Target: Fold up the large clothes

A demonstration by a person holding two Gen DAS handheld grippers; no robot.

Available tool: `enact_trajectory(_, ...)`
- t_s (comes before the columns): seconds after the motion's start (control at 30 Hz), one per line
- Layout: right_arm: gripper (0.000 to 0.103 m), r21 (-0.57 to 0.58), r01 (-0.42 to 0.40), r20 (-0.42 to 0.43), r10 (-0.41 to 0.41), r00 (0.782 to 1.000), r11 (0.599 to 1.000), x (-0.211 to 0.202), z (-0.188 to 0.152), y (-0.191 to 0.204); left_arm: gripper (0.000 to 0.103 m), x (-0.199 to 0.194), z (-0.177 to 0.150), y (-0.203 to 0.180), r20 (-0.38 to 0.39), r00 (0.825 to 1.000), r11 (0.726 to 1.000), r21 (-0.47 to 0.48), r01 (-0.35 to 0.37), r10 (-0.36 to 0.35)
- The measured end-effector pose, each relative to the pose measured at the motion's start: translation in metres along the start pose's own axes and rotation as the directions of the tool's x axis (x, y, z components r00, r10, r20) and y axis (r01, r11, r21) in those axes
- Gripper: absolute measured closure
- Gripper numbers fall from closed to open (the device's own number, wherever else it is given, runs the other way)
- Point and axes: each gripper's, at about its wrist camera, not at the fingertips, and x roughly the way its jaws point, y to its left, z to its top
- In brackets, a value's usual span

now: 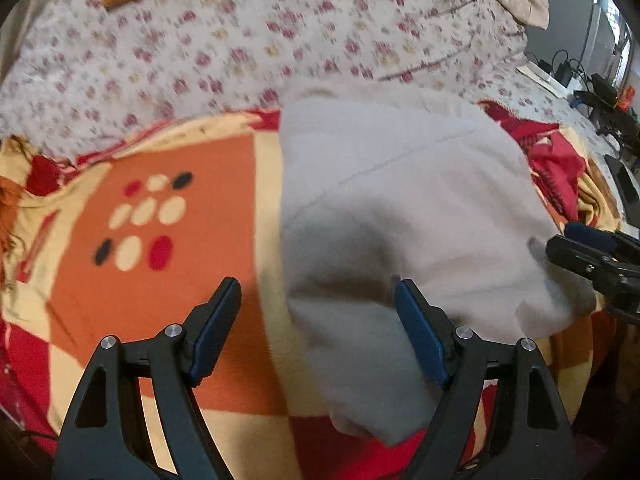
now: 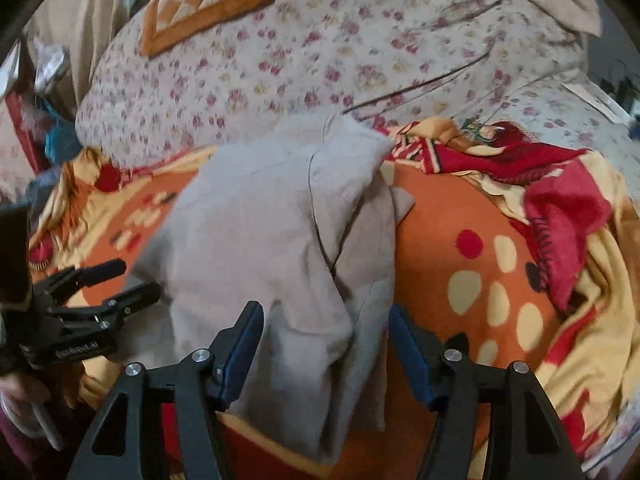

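Grey garment (image 1: 400,200) lies folded on my blanket (image 1: 192,208); left gripper (image 1: 316,308) and right gripper (image 2: 326,332) jaws wide, holding nothing.

Floral bedding (image 1: 224,52) is blurred (desk clutter (image 1: 600,96) indistinct too).

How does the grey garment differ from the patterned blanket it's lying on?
The grey garment is plain and pale; the blanket is orange, red and cream with oval dots. The garment is folded into a narrow stack; the blanket spreads wide beneath it, with its far right part bunched up. Both look soft.
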Motion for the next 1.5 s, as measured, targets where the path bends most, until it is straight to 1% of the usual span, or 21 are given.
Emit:
enact_trajectory(0.1, 0.033, 0.021, -0.002, 0.029, 0.002, 1.0, 1.0, -0.009, 0.0, 0.008, 0.023, -0.009, 0.0, 0.001, 0.037, 0.999, 0.999, -0.013, -0.032, 0.032)
enact_trajectory(0.2, 0.03, 0.021, 0.008, 0.063, -0.009, 0.998, 1.0, -0.016, 0.0, 0.018, 0.023, -0.016, -0.006, 0.002, 0.062, 0.997, 0.998, -0.024, -0.052, 0.053)
enact_trajectory(0.23, 0.026, 0.02, 0.01, 0.069, -0.012, 0.998, 1.0, -0.018, 0.0, 0.02, 0.023, -0.017, -0.008, 0.002, 0.065, 0.996, 0.998, -0.03, -0.058, 0.06)
enact_trajectory(0.3, 0.02, 0.021, 0.024, 0.083, -0.025, 0.996, 1.0, -0.02, -0.001, 0.025, 0.023, -0.017, -0.011, 0.002, 0.06, 0.996, 0.997, -0.041, -0.06, 0.062)
enact_trajectory(0.5, 0.02, 0.007, 0.052, 0.089, -0.052, 0.995, 0.999, -0.023, -0.002, 0.035, 0.023, -0.024, -0.014, 0.001, 0.083, 0.994, 0.996, -0.065, -0.063, 0.068)
enact_trajectory(0.63, 0.019, 0.014, 0.065, 0.088, -0.066, 0.994, 0.998, -0.02, -0.002, 0.035, 0.023, -0.03, -0.012, 0.002, 0.11, 0.992, 0.995, -0.074, -0.061, 0.069)
enact_trajectory(0.77, 0.019, 0.015, 0.067, 0.079, -0.068, 0.995, 0.998, -0.018, -0.003, 0.033, 0.023, -0.031, -0.011, 0.0, 0.12, 0.99, 0.995, -0.07, -0.065, 0.073)
enact_trajectory(1.2, 0.018, 0.054, 0.054, 0.085, -0.059, 0.995, 0.997, -0.016, -0.004, 0.018, 0.023, -0.027, -0.008, -0.017, 0.122, 0.988, 0.995, -0.037, -0.092, 0.096)
enact_trajectory(1.5, 0.017, 0.036, 0.056, 0.079, -0.059, 0.995, 0.998, -0.011, -0.003, 0.024, 0.023, -0.025, -0.01, -0.017, 0.119, 0.987, 0.994, -0.046, -0.102, 0.107)
